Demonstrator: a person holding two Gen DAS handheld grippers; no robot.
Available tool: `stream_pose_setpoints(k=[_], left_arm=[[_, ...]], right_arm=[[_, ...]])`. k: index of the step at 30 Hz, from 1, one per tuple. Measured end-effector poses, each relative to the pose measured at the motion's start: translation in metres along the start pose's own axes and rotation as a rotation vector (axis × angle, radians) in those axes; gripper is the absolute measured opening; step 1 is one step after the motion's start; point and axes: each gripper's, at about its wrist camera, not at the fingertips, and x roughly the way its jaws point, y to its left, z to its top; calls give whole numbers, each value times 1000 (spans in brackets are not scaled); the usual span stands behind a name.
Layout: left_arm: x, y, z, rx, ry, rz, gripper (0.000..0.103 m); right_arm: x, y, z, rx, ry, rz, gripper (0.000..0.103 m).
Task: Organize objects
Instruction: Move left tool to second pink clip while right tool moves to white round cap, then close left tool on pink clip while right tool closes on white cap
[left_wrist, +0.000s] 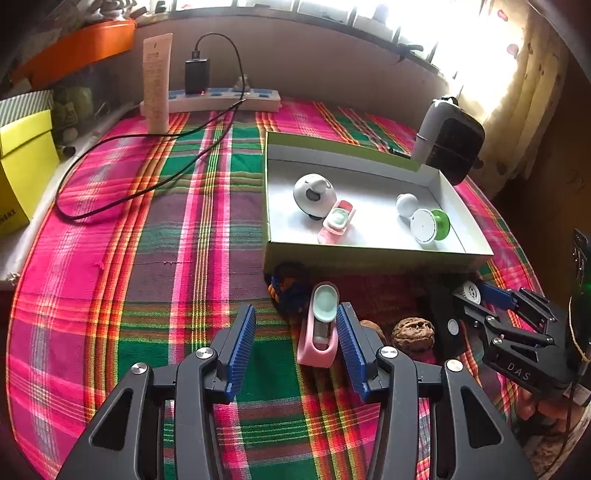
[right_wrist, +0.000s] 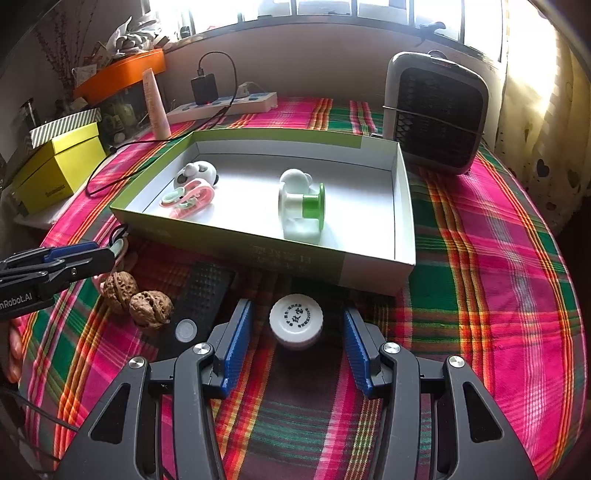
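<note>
White jar (right_wrist: 296, 321) on plaid tabletop (right_wrist: 480, 258), centred between spread right gripper (right_wrist: 297, 343) fingers, untouched. Pink clip (left_wrist: 320, 325) beside left gripper (left_wrist: 295, 339), fingers wide, perhaps brushing one. Box (right_wrist: 369, 266) just beyond.

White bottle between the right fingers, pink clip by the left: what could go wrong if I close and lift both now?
1. The white bottle sits left of centre in the open right gripper; closing may push it sideways or tip it.
2. The pink clip lies against one left finger, not centred in the left gripper, so the grip may slip.
3. The box wall stands close ahead; a low lift could catch it.
</note>
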Motion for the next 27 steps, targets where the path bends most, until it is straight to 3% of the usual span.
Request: stream_pose_setpoints(k=[9,16,19,23,27], left_arm=[[13,-9,3,32,42,8,44],[14,-11,4,40,29,21,44],[14,-13,2,53,22,35,43],[14,-14,2,60,22,43,32],[14,-16,1,68,20,49,31]], right_arm=[[0,0,0,0,-1,3,49],[0,0,-1,-1,-2,-2,49],[0,-1,0,-1,-3,-4,43],[0,-1,0,1,-4,-5,39],[0,-2,0,4,-4,-5,35]])
